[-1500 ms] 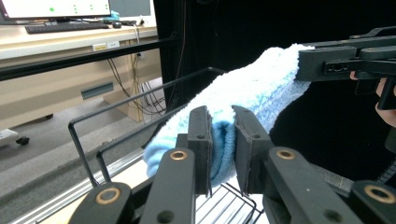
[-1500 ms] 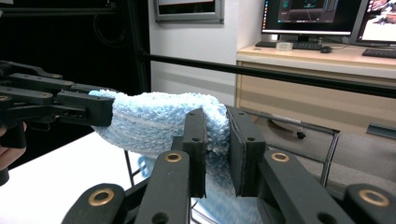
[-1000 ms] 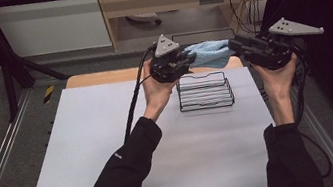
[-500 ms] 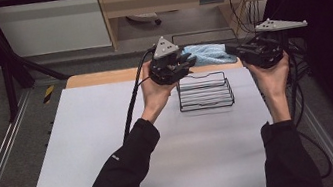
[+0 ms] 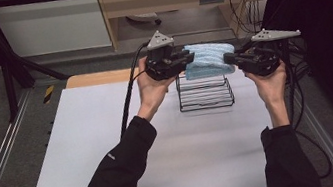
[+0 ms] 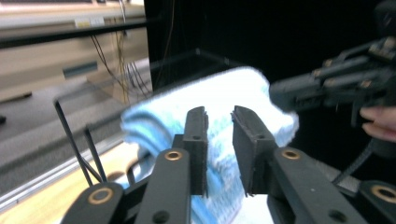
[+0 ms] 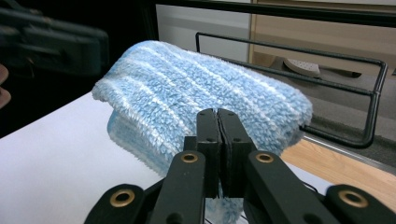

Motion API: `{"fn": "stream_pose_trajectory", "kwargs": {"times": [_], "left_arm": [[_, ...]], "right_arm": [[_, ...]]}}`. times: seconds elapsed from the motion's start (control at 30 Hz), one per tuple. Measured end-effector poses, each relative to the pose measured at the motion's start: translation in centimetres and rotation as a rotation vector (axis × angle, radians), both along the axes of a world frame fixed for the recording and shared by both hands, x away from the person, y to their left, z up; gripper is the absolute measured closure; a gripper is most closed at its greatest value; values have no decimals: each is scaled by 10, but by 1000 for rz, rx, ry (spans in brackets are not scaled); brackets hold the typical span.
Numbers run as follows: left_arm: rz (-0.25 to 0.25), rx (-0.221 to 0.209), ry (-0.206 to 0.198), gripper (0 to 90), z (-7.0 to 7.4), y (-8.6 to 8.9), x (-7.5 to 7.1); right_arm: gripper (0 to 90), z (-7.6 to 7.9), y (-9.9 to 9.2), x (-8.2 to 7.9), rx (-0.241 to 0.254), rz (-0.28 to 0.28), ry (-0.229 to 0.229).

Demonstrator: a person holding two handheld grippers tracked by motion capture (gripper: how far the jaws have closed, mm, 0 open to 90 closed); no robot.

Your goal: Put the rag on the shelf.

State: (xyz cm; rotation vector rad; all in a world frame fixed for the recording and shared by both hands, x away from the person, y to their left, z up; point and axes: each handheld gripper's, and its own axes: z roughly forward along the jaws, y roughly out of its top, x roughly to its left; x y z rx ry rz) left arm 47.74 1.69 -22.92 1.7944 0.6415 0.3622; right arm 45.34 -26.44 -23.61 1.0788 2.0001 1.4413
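A folded light-blue towel (image 5: 207,56) lies draped over the top of a black wire rack (image 5: 206,98) at the back of the white table. My left gripper (image 5: 190,58) is at the towel's left end, and my right gripper (image 5: 227,59) at its right end. In the left gripper view, the left gripper (image 6: 218,114) has just been closing. A narrow gap remains between its pads, and the towel (image 6: 224,91) shows through it, unpinched. In the right gripper view, the right gripper (image 7: 217,114) is shut, pads together against the towel (image 7: 187,79), no cloth visible between them.
The white tabletop (image 5: 112,147) stretches out in front of the rack, with a wooden strip (image 5: 96,78) along its back edge. Metal rails run down both sides. Cables (image 5: 298,77) hang at the right. A shelf unit stands behind the table.
My right gripper has sunk a little and drawn in toward the towel's right end. The left hand and the towel have stayed where they were.
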Motion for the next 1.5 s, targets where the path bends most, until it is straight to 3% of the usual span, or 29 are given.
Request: {"fn": "stream_pose_trajectory", "kwargs": {"times": [0.1,0.3,0.73,0.93,1.13,1.3,1.5], "left_arm": [[-2,44,12,796,-12,-4,1],[1,93,24,838,-29,-9,4],[51,113,32,862,-50,-15,16],[51,117,26,878,-47,-13,13],[45,107,25,884,-39,-8,7],[37,88,21,849,-29,0,1],[47,97,6,741,-19,21,-10]], "right_arm": [[879,-5,-2,0,0,0,4],[870,-18,-6,1,7,-7,12],[850,-44,-6,10,9,-37,-10],[887,-44,-5,8,9,-43,-24],[872,-35,-2,-2,6,-29,-45],[805,-24,2,-9,10,-19,-62],[679,-15,4,-16,27,-12,-70]]}}
